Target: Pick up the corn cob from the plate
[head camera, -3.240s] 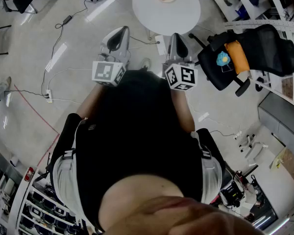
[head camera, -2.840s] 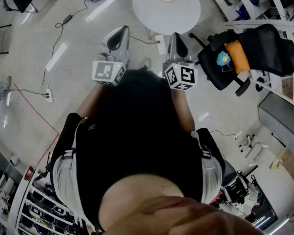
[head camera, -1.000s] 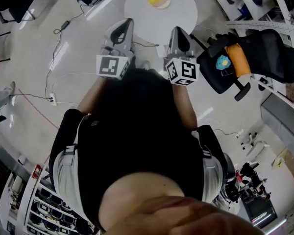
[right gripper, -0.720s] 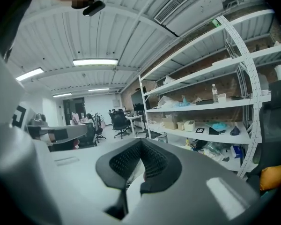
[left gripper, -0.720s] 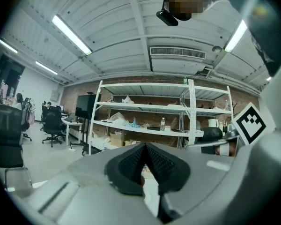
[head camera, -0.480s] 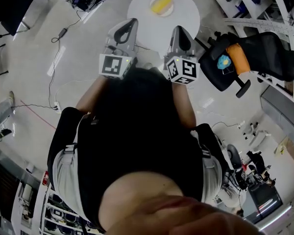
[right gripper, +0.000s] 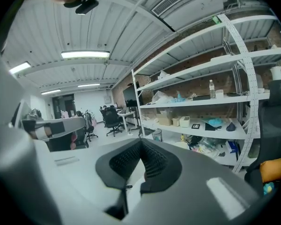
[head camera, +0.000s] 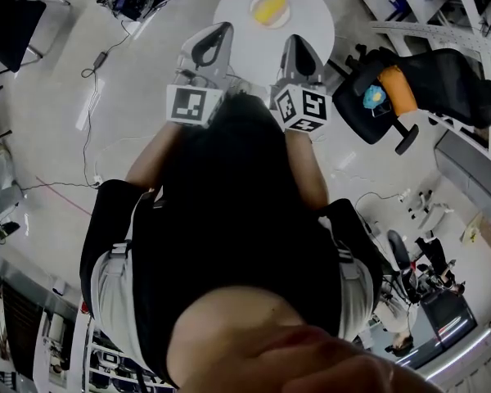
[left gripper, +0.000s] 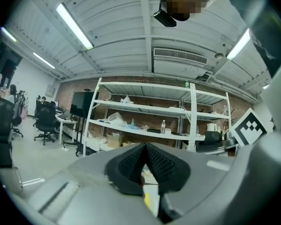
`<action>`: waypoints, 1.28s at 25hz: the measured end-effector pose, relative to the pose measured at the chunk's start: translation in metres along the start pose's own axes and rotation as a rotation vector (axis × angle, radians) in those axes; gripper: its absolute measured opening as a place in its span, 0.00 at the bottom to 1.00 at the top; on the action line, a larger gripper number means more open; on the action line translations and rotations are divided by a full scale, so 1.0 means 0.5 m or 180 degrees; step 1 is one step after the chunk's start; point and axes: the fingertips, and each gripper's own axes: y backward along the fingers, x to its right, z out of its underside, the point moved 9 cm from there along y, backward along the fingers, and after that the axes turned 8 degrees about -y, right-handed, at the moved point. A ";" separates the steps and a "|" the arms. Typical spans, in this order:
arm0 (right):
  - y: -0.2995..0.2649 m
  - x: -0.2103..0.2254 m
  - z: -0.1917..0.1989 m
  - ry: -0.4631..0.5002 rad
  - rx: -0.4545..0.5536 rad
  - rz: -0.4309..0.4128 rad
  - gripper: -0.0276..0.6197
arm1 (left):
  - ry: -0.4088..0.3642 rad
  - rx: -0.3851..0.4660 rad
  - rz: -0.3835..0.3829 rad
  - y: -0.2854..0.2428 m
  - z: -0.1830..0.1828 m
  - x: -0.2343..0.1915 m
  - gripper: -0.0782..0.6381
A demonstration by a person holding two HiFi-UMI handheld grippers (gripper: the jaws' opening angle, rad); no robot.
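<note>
A yellow corn cob (head camera: 271, 7) lies on a pale plate (head camera: 254, 14) on the round white table (head camera: 311, 23) at the top of the head view. My left gripper (head camera: 216, 33) and right gripper (head camera: 298, 44) are held out side by side in front of the person's chest, their tips over the table's near edge and short of the plate. In the left gripper view (left gripper: 144, 147) and the right gripper view (right gripper: 141, 143) the black ribbed pads meet with nothing between them. Neither gripper touches the cob.
A black office chair (head camera: 430, 84) with an orange and blue item on its seat stands just right of the table. Cables (head camera: 94, 60) run over the floor on the left. Metal shelving (right gripper: 210, 102) full of boxes fills the far wall, with desks and chairs beyond.
The person has walked toward the table, so the table and plate now lie closer to both grippers' tips. Both grippers stay shut and level.
</note>
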 end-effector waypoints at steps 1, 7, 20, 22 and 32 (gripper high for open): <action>-0.002 0.000 -0.001 -0.0006 0.0008 -0.0005 0.05 | 0.0001 0.0002 0.0001 -0.003 -0.001 0.000 0.12; -0.010 0.031 -0.003 0.0005 0.0006 -0.0062 0.05 | -0.0022 0.0011 -0.0023 -0.027 -0.001 0.024 0.12; -0.007 0.111 -0.015 -0.0101 -0.0056 -0.0100 0.05 | -0.0088 -0.0045 -0.0146 -0.057 -0.010 0.099 0.12; 0.001 0.118 -0.012 -0.0108 -0.0106 -0.0115 0.05 | -0.0088 -0.0054 -0.0172 -0.055 -0.013 0.113 0.12; -0.014 0.135 0.007 -0.0135 -0.0217 -0.0182 0.05 | -0.0045 -0.0110 -0.0288 -0.066 -0.005 0.141 0.12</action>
